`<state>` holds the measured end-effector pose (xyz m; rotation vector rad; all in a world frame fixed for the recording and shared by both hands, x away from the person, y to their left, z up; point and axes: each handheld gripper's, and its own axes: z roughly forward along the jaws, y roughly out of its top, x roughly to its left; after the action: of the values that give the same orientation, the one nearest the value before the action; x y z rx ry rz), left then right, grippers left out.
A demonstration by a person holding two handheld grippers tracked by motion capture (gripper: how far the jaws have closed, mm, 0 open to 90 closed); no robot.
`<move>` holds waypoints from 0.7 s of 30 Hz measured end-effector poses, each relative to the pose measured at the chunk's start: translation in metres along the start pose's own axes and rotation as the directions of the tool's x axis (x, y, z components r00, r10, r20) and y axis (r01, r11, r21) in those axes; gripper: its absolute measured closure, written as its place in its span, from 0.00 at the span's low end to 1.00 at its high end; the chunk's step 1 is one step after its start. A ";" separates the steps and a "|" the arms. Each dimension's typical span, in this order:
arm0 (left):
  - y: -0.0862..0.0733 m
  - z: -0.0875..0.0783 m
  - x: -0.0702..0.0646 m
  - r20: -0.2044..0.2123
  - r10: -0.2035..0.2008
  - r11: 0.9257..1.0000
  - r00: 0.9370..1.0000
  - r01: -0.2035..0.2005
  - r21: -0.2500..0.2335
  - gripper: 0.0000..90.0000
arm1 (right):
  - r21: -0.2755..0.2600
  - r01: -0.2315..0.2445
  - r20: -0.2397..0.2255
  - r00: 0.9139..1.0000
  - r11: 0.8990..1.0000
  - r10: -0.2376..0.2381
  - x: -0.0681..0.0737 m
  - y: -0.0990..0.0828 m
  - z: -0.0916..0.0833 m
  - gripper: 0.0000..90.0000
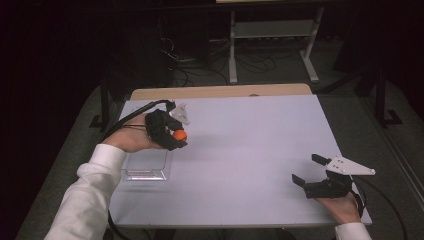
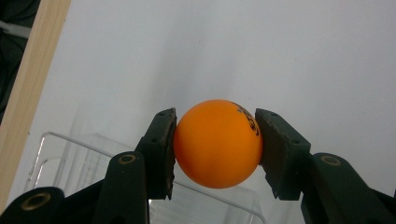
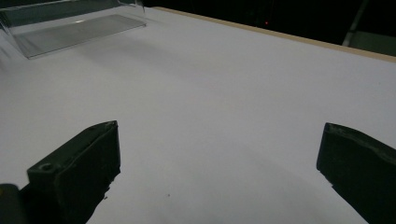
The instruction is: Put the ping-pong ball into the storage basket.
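Note:
An orange ping-pong ball [image 2: 217, 143] with black print is clamped between the pads of my left gripper [image 2: 215, 147]. From above, that left gripper [image 1: 176, 137] hovers with the ball [image 1: 180, 134] over the left part of the table, just beyond a clear plastic tray [image 1: 145, 167]. The tray [image 2: 70, 158] lies right below the jaws in the left gripper view. My right gripper [image 1: 306, 169] rests near the table's front right corner, jaws wide apart with nothing between them. Its fingers [image 3: 79, 172] frame bare tabletop.
The white table top [image 1: 240, 150] has a wooden strip along its far edge [image 1: 220, 91]. The clear tray [image 3: 70, 32] sits far off in the right gripper view. Cables and a white stand's legs [image 1: 270, 45] lie on the dark floor beyond the table.

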<state>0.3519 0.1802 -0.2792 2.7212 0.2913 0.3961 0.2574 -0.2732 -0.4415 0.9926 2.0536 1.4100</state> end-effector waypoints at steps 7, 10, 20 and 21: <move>-0.010 0.001 0.000 -0.005 -0.009 1.000 1.000 0.009 0.017 0.57 | -0.003 0.000 0.000 1.000 1.000 0.000 0.000 0.000 0.000 0.00; -0.015 0.001 0.000 -0.006 -0.025 1.000 1.000 0.025 0.011 0.57 | -0.004 -0.001 0.001 1.000 1.000 0.001 0.000 0.000 0.000 0.00; -0.030 0.000 0.001 -0.016 -0.057 0.998 0.998 0.057 0.024 0.57 | 0.001 0.000 -0.002 1.000 1.000 0.000 0.000 0.000 0.000 0.00; -0.031 0.000 0.002 -0.017 -0.056 0.998 0.998 0.057 0.025 0.57 | 0.001 -0.001 -0.002 1.000 1.000 0.001 0.000 0.000 0.000 0.00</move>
<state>0.3490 0.2092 -0.2906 2.7287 0.3793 0.4009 0.2575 -0.2731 -0.4417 0.9936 2.0561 1.4112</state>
